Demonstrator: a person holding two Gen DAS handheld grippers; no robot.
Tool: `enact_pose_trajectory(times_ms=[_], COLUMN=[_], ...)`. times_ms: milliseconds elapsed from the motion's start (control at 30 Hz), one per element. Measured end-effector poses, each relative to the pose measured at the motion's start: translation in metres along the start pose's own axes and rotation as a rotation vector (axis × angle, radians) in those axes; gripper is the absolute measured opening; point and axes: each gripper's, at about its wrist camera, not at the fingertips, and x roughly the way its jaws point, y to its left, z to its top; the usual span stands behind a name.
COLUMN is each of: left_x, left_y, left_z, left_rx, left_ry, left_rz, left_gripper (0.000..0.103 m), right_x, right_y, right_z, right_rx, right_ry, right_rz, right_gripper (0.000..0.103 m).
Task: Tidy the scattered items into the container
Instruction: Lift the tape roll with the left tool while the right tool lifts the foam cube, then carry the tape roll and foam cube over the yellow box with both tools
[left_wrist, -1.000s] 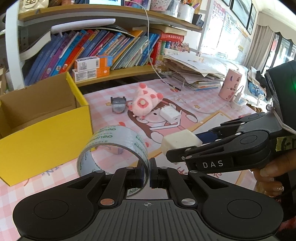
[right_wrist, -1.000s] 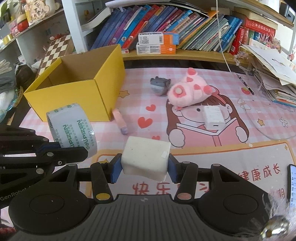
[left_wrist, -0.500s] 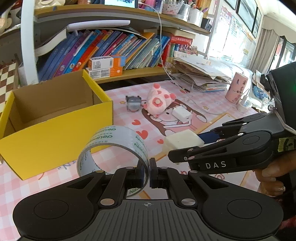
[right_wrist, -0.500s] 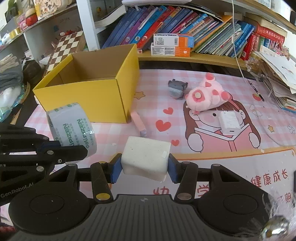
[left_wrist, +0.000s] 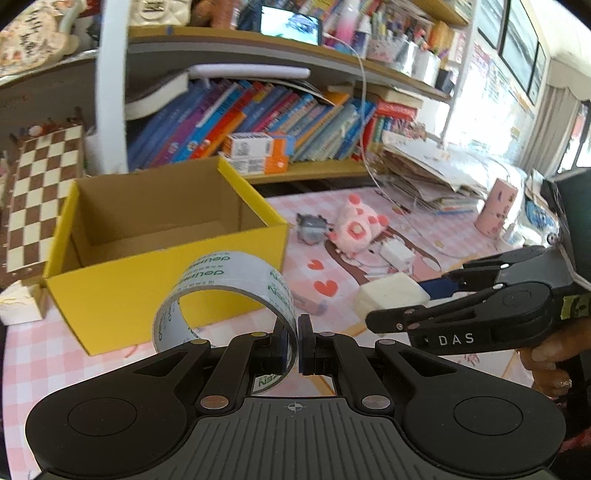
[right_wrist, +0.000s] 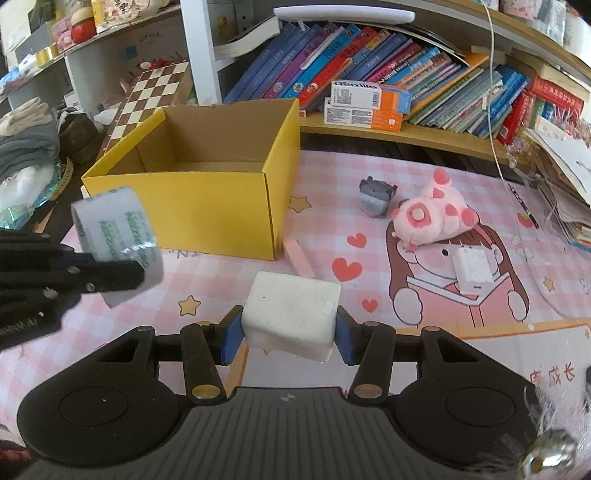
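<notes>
My left gripper (left_wrist: 297, 345) is shut on the wall of a clear tape roll (left_wrist: 225, 280) with green print, held above the mat in front of the yellow cardboard box (left_wrist: 166, 284). The same tape roll (right_wrist: 118, 236) shows at the left of the right wrist view. My right gripper (right_wrist: 290, 328) is shut on a white foam block (right_wrist: 291, 314), also seen from the left wrist as the white block (left_wrist: 391, 297). The box (right_wrist: 207, 210) stands open and looks empty. On the pink mat lie a pink plush (right_wrist: 430, 218), a grey toy (right_wrist: 375, 195), a white charger (right_wrist: 472, 269) and a pink eraser (right_wrist: 299, 258).
Behind the mat runs a low shelf of books (right_wrist: 388, 85) with two orange-and-white cartons (right_wrist: 365, 105). A chessboard (left_wrist: 37, 195) leans left of the box. Stacked papers (left_wrist: 436, 177) and a pink cup (left_wrist: 496, 212) stand at the right. A hand (left_wrist: 550, 358) holds the right gripper.
Both grippers have risen and drawn back with their loads, so more of the box's inside shows. The tape roll has shifted left toward the box front.
</notes>
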Motion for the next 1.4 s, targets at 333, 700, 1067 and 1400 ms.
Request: enact_pose_trajectory(times_ms=[333, 700, 1067, 1400], left_x=[-0.016, -0.02, -0.009, 0.018], left_y=[0.023, 0.039, 0.061, 0.091], left_z=[0.018, 0.04, 0.066, 0.093], left_rx=[-0.049, -0.069, -0.047, -0.052], left_ry=[-0.083, -0.122, -0.134, -0.13], left_rz=[0.036, 0.054, 0.079, 0.094], left_gripper=[0.004, 0.004, 0.004, 0.004], right_x=[-0.002, -0.002, 0.015, 0.048], right_y=[0.015, 0.016, 0.029, 0.033], right_z=[0.026, 0.062, 0.101, 0.137], right_rx=[-0.07, -0.099, -0.16, -0.213], right_ry=[-0.033, -0.08, -0.114, -0.125], right_rz=[0.03, 0.061, 0.106, 0.125], right_gripper=[0.048, 0.048, 0.048, 0.048])
